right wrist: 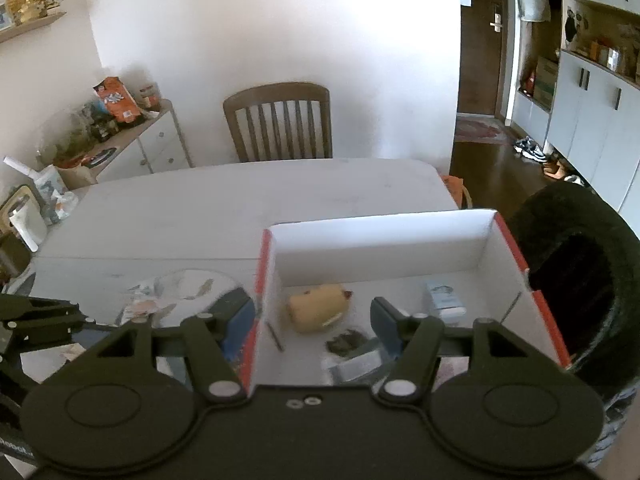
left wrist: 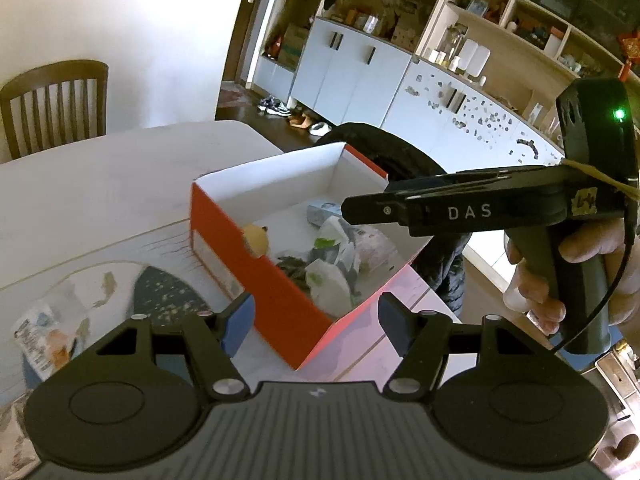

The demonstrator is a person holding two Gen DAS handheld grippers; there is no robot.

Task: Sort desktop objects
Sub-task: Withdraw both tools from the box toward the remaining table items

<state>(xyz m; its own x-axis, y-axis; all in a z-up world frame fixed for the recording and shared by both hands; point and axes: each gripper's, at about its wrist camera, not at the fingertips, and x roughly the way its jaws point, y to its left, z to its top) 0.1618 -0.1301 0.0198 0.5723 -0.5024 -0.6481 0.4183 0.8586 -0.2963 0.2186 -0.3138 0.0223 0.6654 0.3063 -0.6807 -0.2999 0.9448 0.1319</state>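
Shoebox [right wrist: 384, 248], orange outside and white inside, sits open at the near right corner of the white table [left wrist: 100, 184]. Inside: yellow plush toy [right wrist: 318, 308], small pale blue carton [right wrist: 442, 298], crumpled wrappers [left wrist: 332, 264]. Left gripper [left wrist: 316, 316] above the box's near corner, jaws spread, nothing between. Right gripper [right wrist: 314, 322] over the box, jaws apart, empty. Snack packet [left wrist: 40, 340] lies on a round mat [left wrist: 168, 292] left of the box.

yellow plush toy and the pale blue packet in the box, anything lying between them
In the right wrist view the stretch between the yellow plush toy and the pale blue packet is bare white floor of the box; the dark scraps lie nearer the camera.
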